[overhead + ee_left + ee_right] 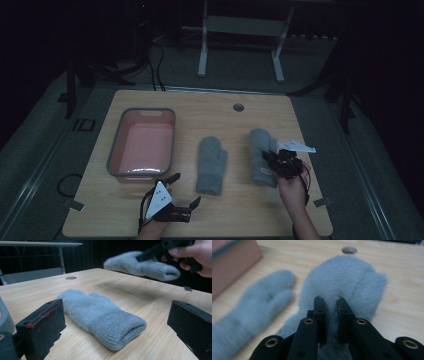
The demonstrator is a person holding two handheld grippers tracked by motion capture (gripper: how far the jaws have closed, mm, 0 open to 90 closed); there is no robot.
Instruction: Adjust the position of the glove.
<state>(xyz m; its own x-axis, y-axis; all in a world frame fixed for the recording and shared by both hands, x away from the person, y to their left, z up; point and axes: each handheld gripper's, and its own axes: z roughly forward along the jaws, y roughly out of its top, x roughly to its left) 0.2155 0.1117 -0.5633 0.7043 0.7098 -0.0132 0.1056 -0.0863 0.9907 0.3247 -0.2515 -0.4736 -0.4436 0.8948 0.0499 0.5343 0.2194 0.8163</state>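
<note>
High view: wooden worktop (225,210), pale, with a round hole (238,107) near the far edge; on the left part, a grey-rimmed pink bin (142,145), nothing visible inside; at centre, a grey mitten (211,165) flat on the wood, cuff toward the near edge, thumb to the right; just right of it and apart, a second mitten (260,150) gripped near the cuff by the right tool (278,162), hand (292,190) behind it; at the near left, the left tool (186,192) just in front of the bin, spread wide, nothing between the jaws.

Left gripper view: black jaws far apart at both bottom corners, released; between them and farther off, the centre mitten (100,315), ribbed cuff nearest; beyond, the second mitten (140,263) off the wood, hanging from the right tool (152,252), a shadow under it on the worktop (150,297).

Right gripper view: jaws nearly together, clenched on a fold of the second mitten's (349,282) fleece; centre mitten (259,307) blurred at the left; bin wall (234,265) at the upper left; hole (349,250) at the top.
</note>
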